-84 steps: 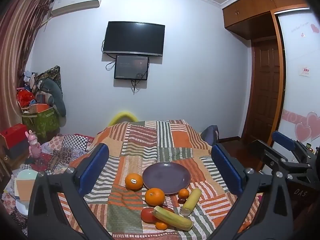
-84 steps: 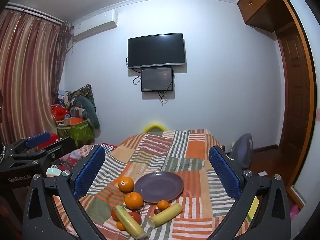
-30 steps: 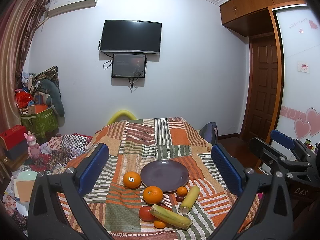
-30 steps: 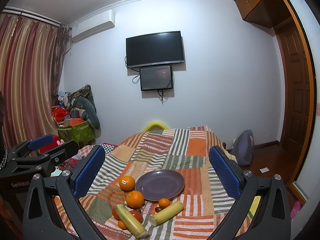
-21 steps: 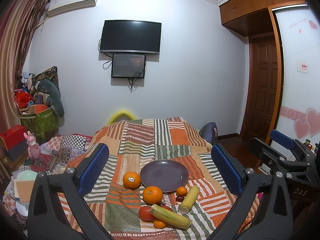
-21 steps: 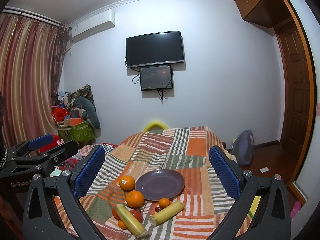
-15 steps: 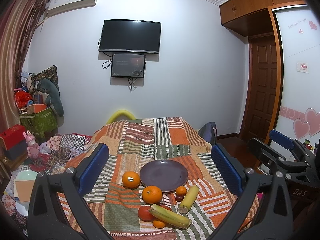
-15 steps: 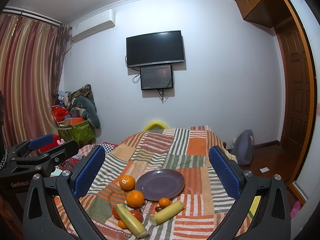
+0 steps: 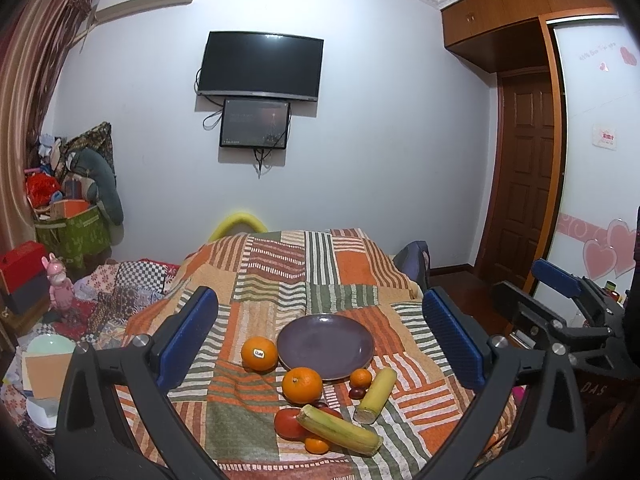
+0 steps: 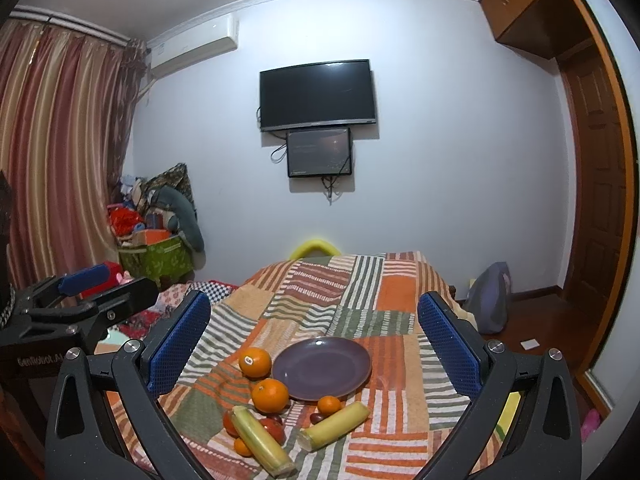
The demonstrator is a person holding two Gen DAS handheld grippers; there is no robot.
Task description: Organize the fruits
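Both the left gripper [image 9: 320,332] and the right gripper [image 10: 314,338] hang above the near end of the patchwork blanket [image 9: 288,276] with their fingers spread wide, holding nothing. The purple plate [image 9: 325,346] lies bare on the blanket. Two oranges [image 9: 259,353] touch its left and near rim, while a tomato [image 9: 289,424], two corn cobs [image 9: 339,430] and small tangerines [image 9: 361,378] lie just in front.
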